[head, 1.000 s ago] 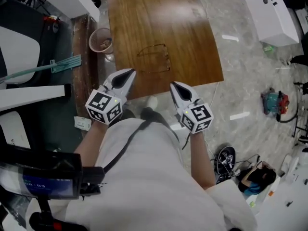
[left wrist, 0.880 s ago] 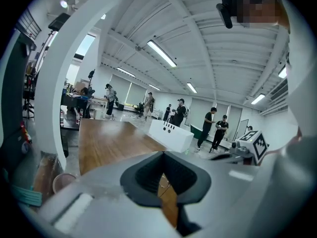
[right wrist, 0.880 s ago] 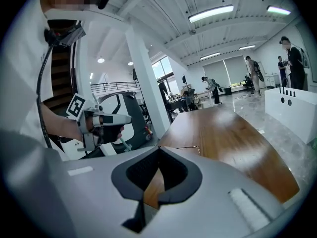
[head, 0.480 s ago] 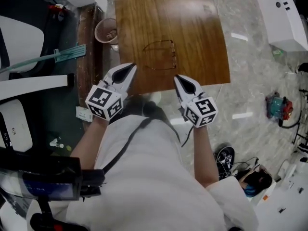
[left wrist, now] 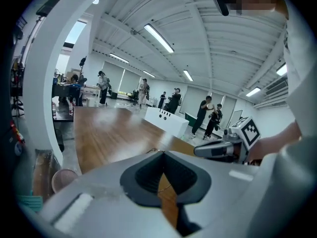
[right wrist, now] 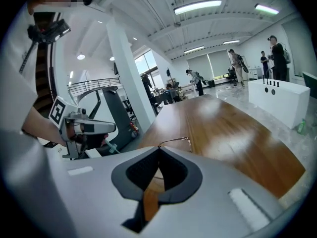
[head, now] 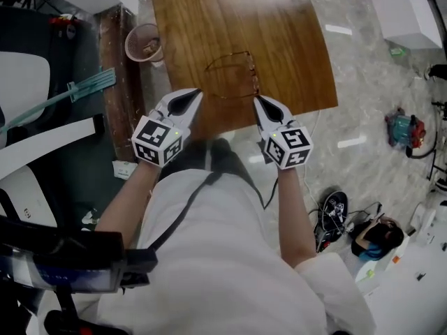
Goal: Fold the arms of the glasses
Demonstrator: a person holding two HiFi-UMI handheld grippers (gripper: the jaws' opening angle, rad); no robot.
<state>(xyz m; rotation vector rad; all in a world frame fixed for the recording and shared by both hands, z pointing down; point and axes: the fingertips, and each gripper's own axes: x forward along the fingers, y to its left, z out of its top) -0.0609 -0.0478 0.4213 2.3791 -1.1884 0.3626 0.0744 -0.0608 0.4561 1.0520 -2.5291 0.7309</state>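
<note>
Thin wire-rimmed glasses [head: 234,75] lie with arms unfolded on the brown wooden table [head: 293,40], near its front edge. My left gripper [head: 188,98] hovers at the table's near edge, just left of and short of the glasses, jaws shut and empty. My right gripper [head: 260,103] is shut too, its tip close to the glasses' right arm; contact cannot be told. In the right gripper view the glasses [right wrist: 178,141] show just beyond the closed jaw tips [right wrist: 159,148]. The left gripper view shows only a bit of wire [left wrist: 152,150] past its tips [left wrist: 162,153].
A pinkish cup [head: 143,44] stands on the floor beside the table's left edge, a teal tool [head: 91,86] further left. A white box [head: 405,9] stands far right. Shoes [head: 330,223] and cables lie on the floor. Several people stand far across the room.
Both grippers have moved forward and down to the table's near edge, closer to the glasses. Both stay shut. The glasses have not moved.
</note>
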